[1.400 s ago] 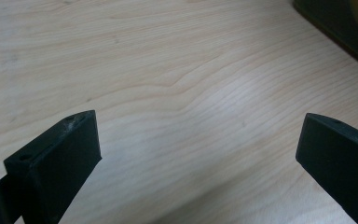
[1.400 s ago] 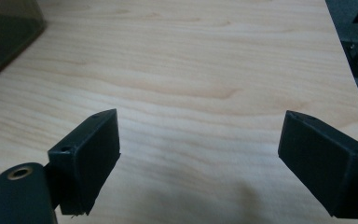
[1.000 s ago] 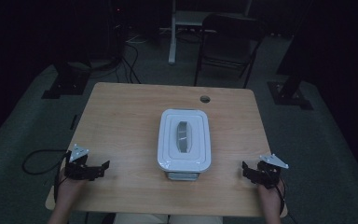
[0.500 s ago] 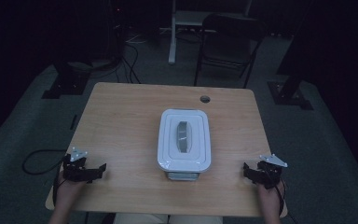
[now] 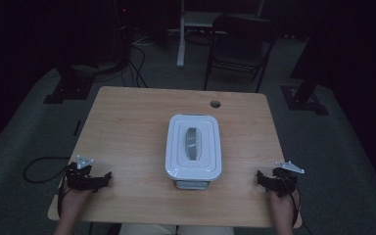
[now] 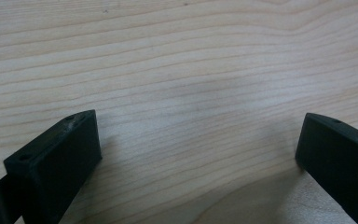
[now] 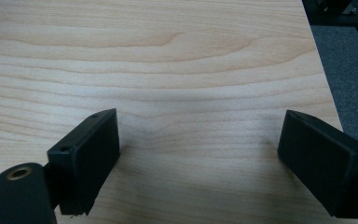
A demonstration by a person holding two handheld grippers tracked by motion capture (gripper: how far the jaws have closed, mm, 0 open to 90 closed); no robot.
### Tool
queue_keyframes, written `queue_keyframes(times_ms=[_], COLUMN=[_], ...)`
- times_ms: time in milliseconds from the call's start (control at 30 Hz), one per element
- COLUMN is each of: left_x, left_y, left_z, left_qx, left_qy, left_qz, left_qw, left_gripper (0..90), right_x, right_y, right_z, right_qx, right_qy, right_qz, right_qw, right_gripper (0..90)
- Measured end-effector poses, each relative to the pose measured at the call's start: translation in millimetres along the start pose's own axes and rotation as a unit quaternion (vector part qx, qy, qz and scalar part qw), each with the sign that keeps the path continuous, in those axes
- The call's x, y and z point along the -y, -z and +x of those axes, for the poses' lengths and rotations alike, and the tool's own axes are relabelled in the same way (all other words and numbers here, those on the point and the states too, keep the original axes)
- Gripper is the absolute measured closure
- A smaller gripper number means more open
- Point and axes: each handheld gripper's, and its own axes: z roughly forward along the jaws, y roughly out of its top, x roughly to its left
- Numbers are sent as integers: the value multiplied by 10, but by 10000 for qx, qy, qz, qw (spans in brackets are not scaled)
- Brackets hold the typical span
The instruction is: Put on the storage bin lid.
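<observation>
- While parked low at the near-left corner of the table, left gripper with jaws spread wide; same in the left gripper view, bare wood grain between, nothing held.
- Right gripper at the near-right corner, jaws likewise wide apart; confirmed in the right gripper view, table edge and dark floor past the far jaw.
- White container at mid-table, slightly toward the near edge, between the two grippers and well apart from both.
- Lid on and seated flat, grey handle running lengthwise on top, untouched.
- Compared with a second ago: almost no change. Left gripper sunk a touch toward the near edge, right gripper in about the same spot, container not shifted.
- Meaning for the work: judged as start pose, no approach under way, nothing done on the container yet.
- Likely next: bring both grippers inward to the container, one to steady the base, one onto the handle. A guess only.
- Cable hole near the far edge, chair beyond the table; irrelevant.
</observation>
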Motion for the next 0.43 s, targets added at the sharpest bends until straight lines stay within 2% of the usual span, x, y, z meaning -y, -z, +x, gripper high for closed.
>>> queue_keyframes(times_ms=[433], left_x=[-14], left_y=[-14], left_z=[-29], left_qx=[-229], left_qy=[245], left_qz=[-2], left_qw=[9994], left_gripper=[5], right_x=[0], right_y=[0], right_z=[0], right_qx=[3], right_qy=[1], right_qz=[0], right_qw=[10000], right_gripper=[124])
